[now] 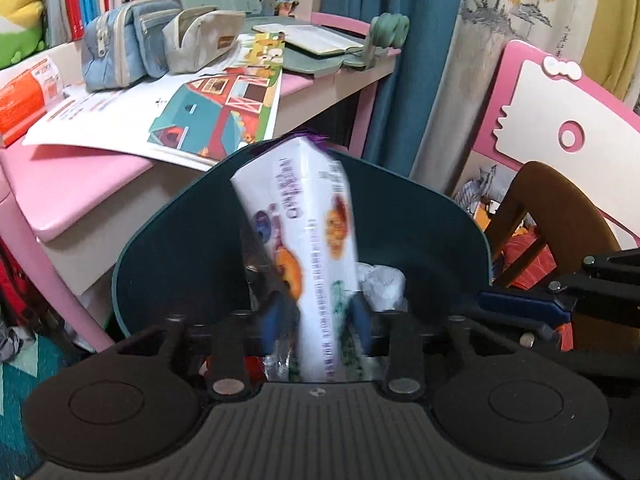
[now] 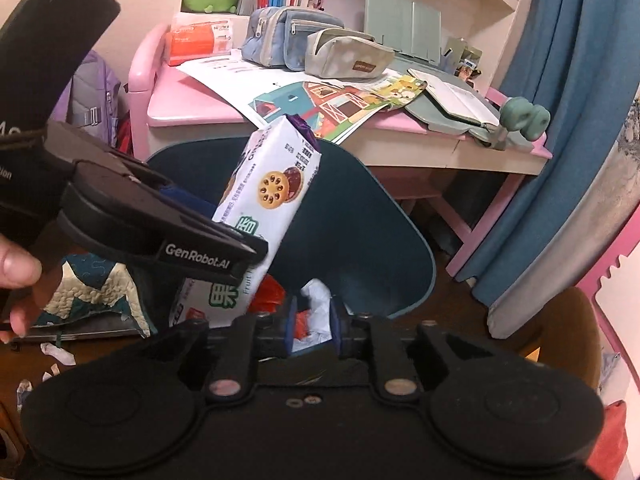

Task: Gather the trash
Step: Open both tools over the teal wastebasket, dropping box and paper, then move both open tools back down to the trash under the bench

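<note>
A white and purple biscuit wrapper (image 1: 304,232) stands nearly upright between the blue pads of my left gripper (image 1: 318,316), which is shut on it, over the open dark teal trash bin (image 1: 420,216). The wrapper also shows in the right wrist view (image 2: 268,196), held by the left gripper (image 2: 224,240). Crumpled white paper (image 1: 380,284) and red trash (image 2: 272,298) lie in the bin (image 2: 360,240). My right gripper (image 2: 312,322) is at the bin's near rim, its blue pads close together around crumpled white paper (image 2: 314,320).
A pink desk (image 1: 80,184) behind the bin holds a picture sheet (image 1: 192,116), pencil cases (image 1: 132,44), an orange box (image 1: 24,96) and a notebook (image 1: 316,40). A blue curtain (image 2: 560,80) hangs to the right. Paper scraps (image 2: 52,356) lie on the floor at left.
</note>
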`<state>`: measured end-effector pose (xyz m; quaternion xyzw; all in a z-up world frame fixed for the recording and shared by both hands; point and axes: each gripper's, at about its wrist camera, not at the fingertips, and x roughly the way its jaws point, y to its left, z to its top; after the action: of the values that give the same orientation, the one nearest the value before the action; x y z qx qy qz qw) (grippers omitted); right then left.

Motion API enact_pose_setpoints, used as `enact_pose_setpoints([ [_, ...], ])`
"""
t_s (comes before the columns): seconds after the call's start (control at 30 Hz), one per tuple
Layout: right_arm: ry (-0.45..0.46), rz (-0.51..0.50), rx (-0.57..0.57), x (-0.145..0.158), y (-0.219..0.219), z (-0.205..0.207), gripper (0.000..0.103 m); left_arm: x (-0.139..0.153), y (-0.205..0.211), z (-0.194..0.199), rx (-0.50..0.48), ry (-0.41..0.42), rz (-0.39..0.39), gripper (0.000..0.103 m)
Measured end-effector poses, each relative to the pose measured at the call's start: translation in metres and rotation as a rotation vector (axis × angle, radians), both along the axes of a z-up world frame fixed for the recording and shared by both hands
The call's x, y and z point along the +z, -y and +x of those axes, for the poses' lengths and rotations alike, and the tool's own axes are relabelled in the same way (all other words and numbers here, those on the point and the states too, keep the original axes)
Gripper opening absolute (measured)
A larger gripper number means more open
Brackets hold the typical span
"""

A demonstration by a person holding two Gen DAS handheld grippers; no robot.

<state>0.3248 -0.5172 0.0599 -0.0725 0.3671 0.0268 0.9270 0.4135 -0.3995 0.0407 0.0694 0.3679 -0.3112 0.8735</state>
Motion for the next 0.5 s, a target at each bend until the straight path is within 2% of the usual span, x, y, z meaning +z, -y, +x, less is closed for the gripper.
enact_pose_setpoints([
  [0.07, 0.005, 0.006, -0.003, 0.001, -0.001, -0.002, 0.030, 0.001, -0.002, -0.001, 0.003, -0.006, -0.010, 0.053],
  [0.13, 0.013, 0.017, -0.005, 0.004, -0.001, -0.005, 0.031, 0.001, -0.004, -0.002, 0.020, -0.013, -0.015, 0.066],
  [0.2, 0.023, 0.029, -0.006, 0.008, -0.001, -0.009, 0.031, 0.003, -0.006, -0.005, 0.033, -0.003, -0.022, 0.071],
  [0.5, 0.077, 0.072, 0.012, 0.037, -0.015, -0.038, 0.033, 0.027, -0.040, -0.033, 0.037, 0.052, -0.054, 0.072],
])
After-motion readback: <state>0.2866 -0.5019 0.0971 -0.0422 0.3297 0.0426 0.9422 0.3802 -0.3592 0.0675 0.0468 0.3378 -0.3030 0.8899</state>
